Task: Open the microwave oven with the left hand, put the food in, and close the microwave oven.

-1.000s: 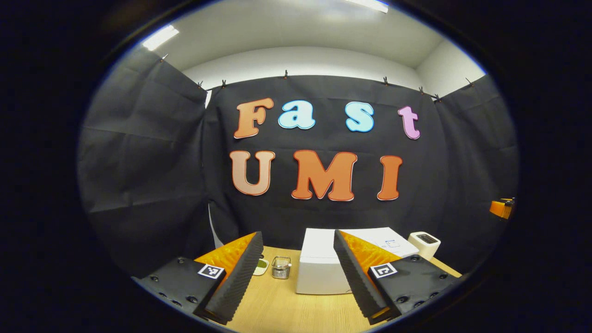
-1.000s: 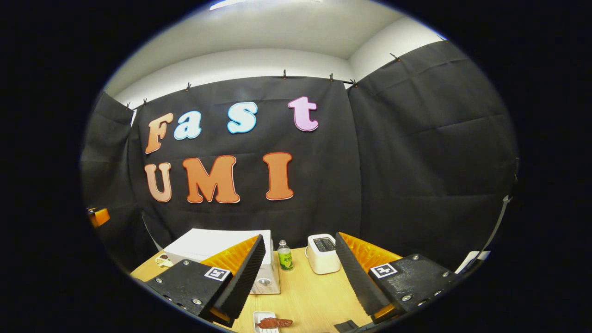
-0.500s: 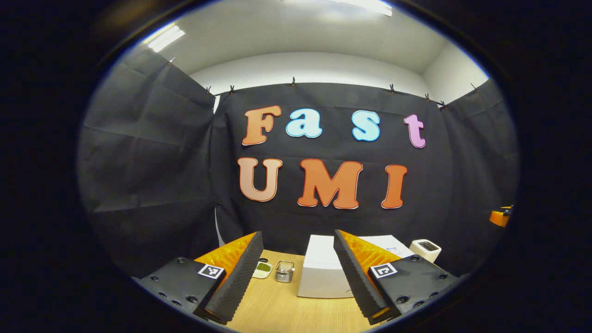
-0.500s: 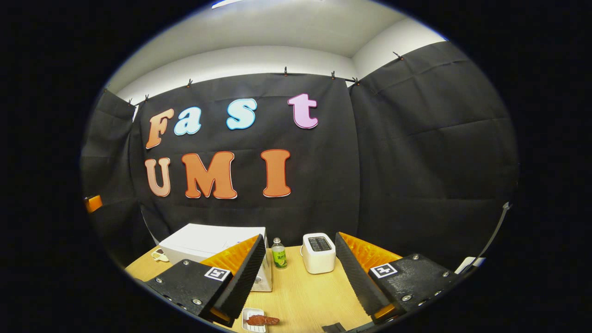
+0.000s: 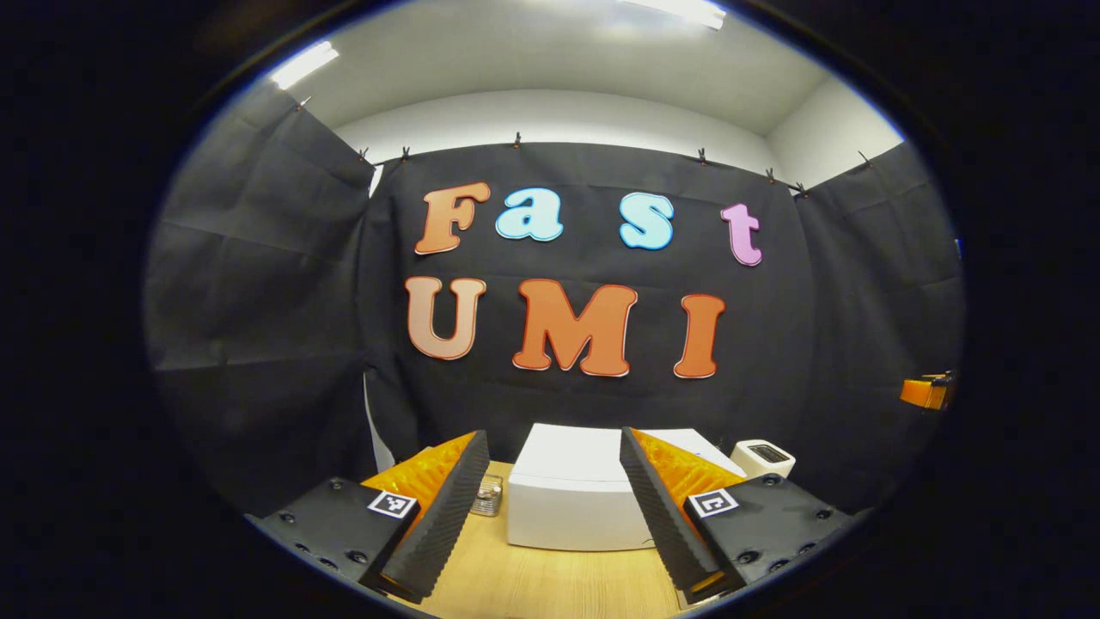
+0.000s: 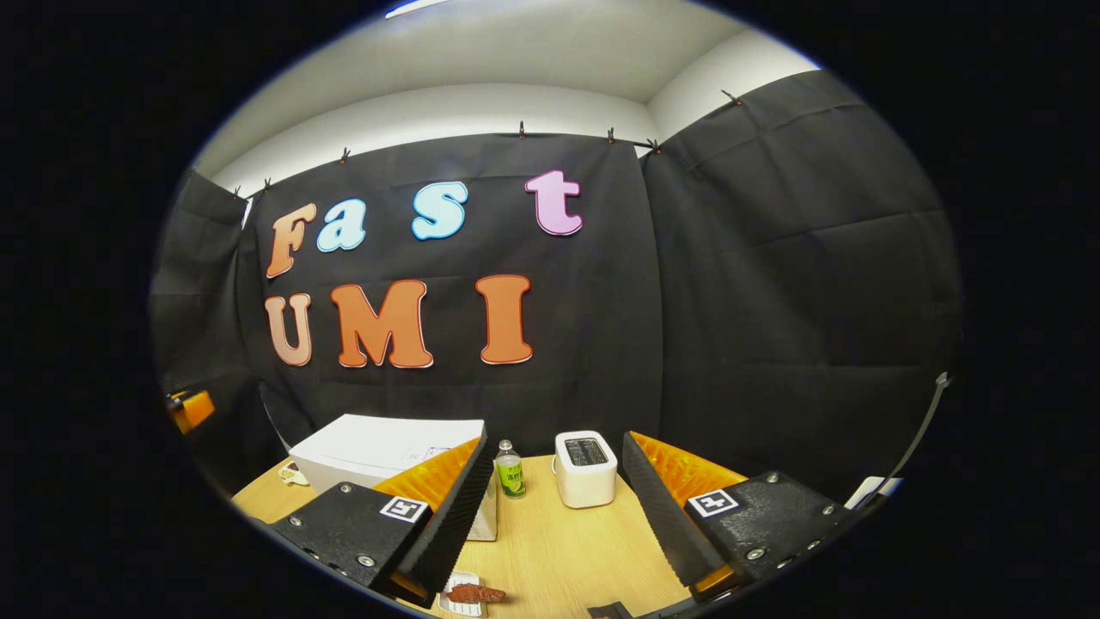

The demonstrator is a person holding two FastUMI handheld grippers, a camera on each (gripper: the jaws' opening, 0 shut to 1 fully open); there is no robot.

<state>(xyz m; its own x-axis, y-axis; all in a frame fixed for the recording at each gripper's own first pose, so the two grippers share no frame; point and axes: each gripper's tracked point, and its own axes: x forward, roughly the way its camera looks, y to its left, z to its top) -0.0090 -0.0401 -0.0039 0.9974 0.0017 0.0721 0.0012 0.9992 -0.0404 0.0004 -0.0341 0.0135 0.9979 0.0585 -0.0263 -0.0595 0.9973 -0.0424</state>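
Approaching the closed white box-shaped microwave oven (image 5: 571, 507), dead ahead between our wide-open, empty left gripper (image 5: 550, 516) fingers, we must next reach its door. The reddish-brown food on its small white tray (image 6: 471, 595) lies beneath our right gripper (image 6: 554, 516), equally agape and empty.

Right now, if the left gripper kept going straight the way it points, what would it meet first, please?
Most likely the white microwave oven: it sits on the wooden table straight ahead between the open left gripper fingers, door closed. Depth is hard to judge.
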